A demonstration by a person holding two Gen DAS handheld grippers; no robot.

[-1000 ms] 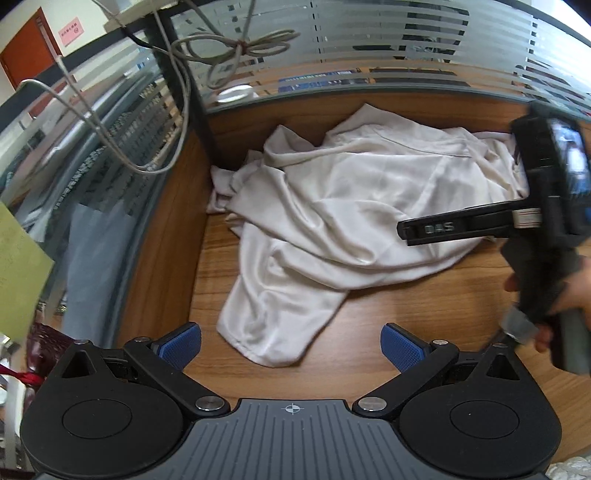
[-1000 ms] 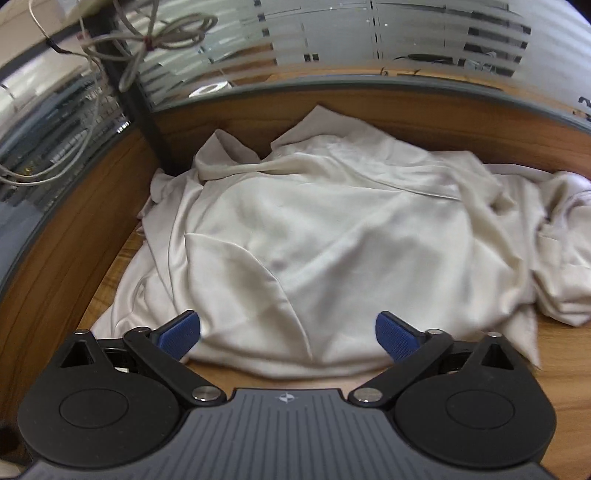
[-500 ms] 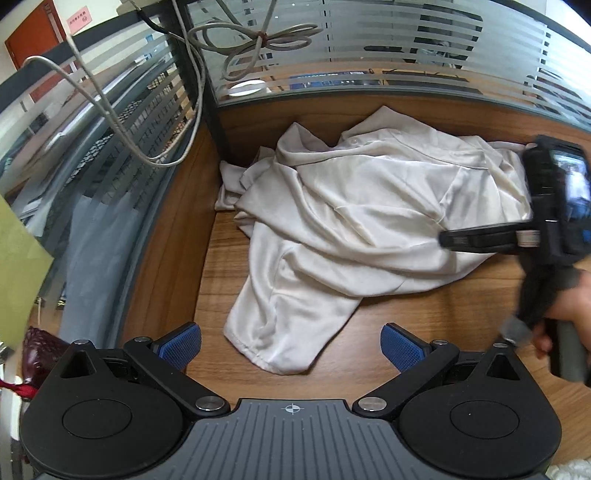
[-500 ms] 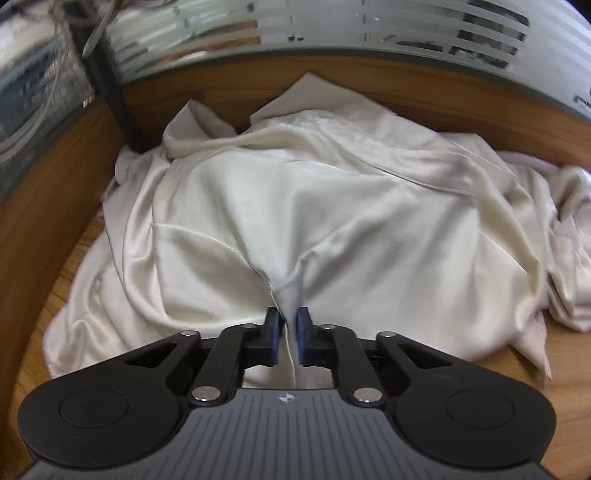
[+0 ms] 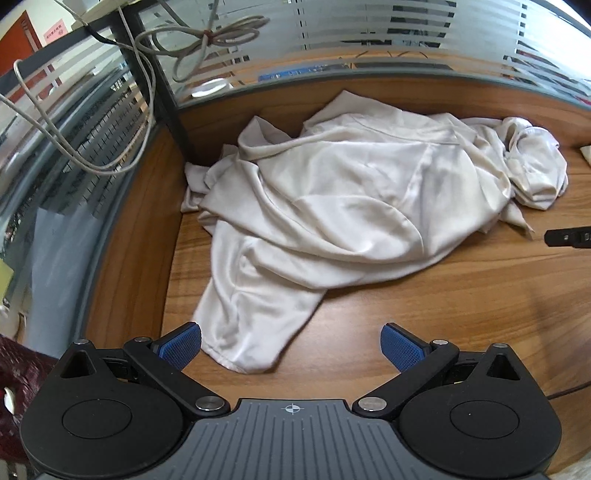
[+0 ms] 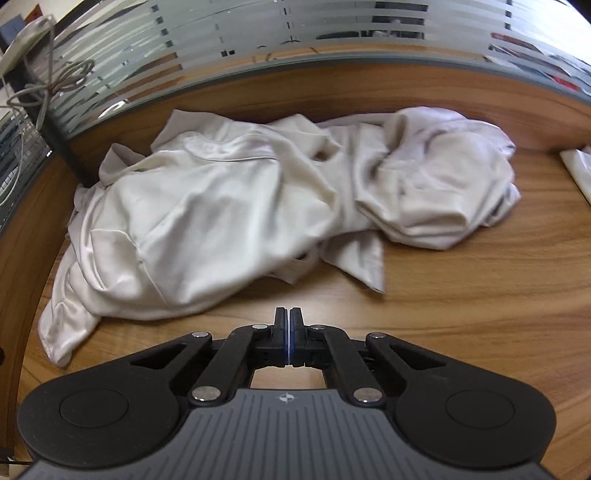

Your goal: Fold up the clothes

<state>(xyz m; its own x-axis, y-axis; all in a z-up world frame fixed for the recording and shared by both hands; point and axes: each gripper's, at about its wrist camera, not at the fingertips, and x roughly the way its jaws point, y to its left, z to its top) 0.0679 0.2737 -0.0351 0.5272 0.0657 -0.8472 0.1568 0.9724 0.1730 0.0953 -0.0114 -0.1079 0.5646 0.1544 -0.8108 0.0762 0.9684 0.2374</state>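
- Right now a crumpled cream garment (image 5: 343,206) lies heaped on the wooden tabletop (image 5: 424,295), pushed toward the far-left corner where the dark post (image 5: 166,99) of the partition stands.
- Its far edge rests against the wooden upstand below the frosted glass partition (image 5: 369,33), and one loose end trails toward the near edge of the tabletop.
- At the garment's right end the cloth is bunched into a rounded lump (image 6: 450,184).
- The left gripper (image 5: 291,345) hangs over the near edge with its jaws spread wide and released; the trailing cloth end lies just beside its left blue pad (image 5: 181,349), with nothing pinched.
- The right gripper (image 6: 289,325) has its jaws clenched together on nothing, over bare wood just in front of the garment's near edge and apart from it.
- From the left wrist view only the right gripper's dark tip shows, at the right border.
- Grey cables (image 5: 199,40) hang knotted near the post.
- Another pale cloth (image 6: 580,170) lies at the far right of the tabletop.
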